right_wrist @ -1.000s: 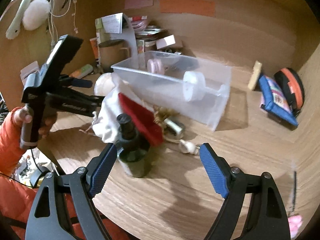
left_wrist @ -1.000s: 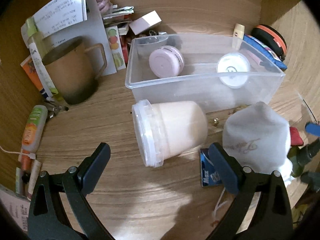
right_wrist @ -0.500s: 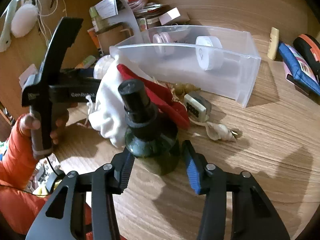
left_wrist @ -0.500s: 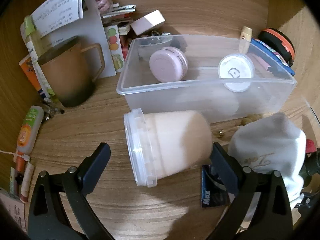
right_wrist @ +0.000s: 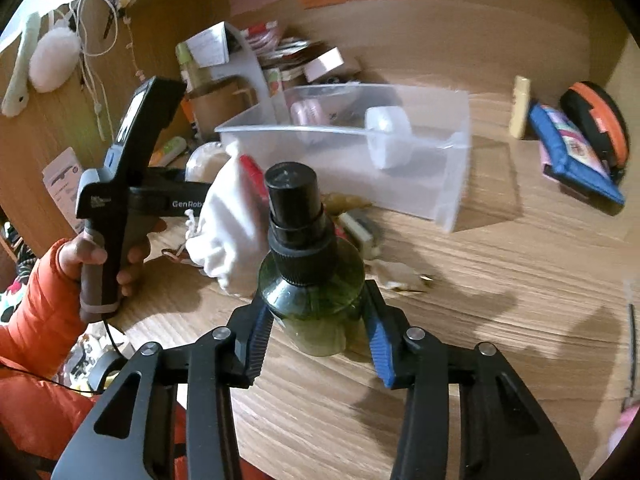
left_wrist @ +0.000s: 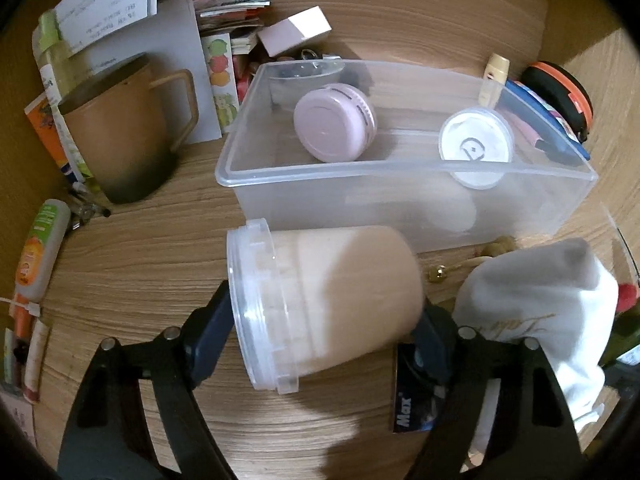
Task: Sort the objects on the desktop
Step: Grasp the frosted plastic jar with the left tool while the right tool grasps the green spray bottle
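A clear plastic bin [left_wrist: 400,192] stands on the wooden desk and holds a pink round jar [left_wrist: 334,128] and a white round jar [left_wrist: 476,148]. My left gripper [left_wrist: 324,332] is shut on a cream tub with a clear lid [left_wrist: 320,300] that lies on its side in front of the bin. My right gripper [right_wrist: 316,328] is shut on a dark green bottle with a black cap [right_wrist: 308,264], held upright just above the desk. The bin [right_wrist: 400,168] also shows in the right wrist view.
A white cloth pouch [left_wrist: 536,312] lies right of the tub, over a red item. A brown mug [left_wrist: 120,136], papers and a tube [left_wrist: 40,248] stand left. A blue pouch [right_wrist: 572,156] and an orange-black case [right_wrist: 596,120] lie right of the bin.
My left gripper moved forward and closed on the cream tub. My right gripper closed on the green bottle and lifted it slightly.
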Demonstrator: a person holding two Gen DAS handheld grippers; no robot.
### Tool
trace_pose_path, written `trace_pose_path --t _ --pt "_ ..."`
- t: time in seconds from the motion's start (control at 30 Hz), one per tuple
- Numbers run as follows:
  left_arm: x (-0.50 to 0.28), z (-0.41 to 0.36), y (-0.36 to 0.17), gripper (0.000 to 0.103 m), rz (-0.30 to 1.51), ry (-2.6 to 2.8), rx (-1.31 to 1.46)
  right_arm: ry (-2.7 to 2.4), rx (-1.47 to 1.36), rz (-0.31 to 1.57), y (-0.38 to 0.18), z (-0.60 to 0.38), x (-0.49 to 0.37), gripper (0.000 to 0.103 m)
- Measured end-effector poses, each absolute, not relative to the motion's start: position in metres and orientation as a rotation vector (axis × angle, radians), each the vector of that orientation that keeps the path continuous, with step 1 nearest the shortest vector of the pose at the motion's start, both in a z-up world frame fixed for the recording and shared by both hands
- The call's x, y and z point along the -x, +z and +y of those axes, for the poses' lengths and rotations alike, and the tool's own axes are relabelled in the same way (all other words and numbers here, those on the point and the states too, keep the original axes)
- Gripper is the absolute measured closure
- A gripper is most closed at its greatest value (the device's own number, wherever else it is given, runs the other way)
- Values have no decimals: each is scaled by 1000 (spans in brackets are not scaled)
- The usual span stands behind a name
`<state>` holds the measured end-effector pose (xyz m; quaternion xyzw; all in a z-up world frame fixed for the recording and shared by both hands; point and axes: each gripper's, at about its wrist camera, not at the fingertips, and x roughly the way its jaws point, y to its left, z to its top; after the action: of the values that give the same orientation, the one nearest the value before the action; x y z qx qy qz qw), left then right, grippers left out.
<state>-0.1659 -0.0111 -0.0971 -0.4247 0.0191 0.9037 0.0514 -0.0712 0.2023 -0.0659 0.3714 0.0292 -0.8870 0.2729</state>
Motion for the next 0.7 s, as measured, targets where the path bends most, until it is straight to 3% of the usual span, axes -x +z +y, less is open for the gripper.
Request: trace_pose_path --t 0.07,0.1,0.33,0.7 --pt "165 -13 -96 24 42 2752 1283 -2403 -1002 67 -63 209 70 63" --pt "164 -13 -95 31 40 2758 1266 -2414 -1003 52 -62 214 70 63" --pt "154 -18 -89 37 35 2787 1211 -2477 -998 1 -53 239 70 63" --pt "129 -31 -67 38 -25 2790 1122 -2506 -979 1 -39 246 82 63"
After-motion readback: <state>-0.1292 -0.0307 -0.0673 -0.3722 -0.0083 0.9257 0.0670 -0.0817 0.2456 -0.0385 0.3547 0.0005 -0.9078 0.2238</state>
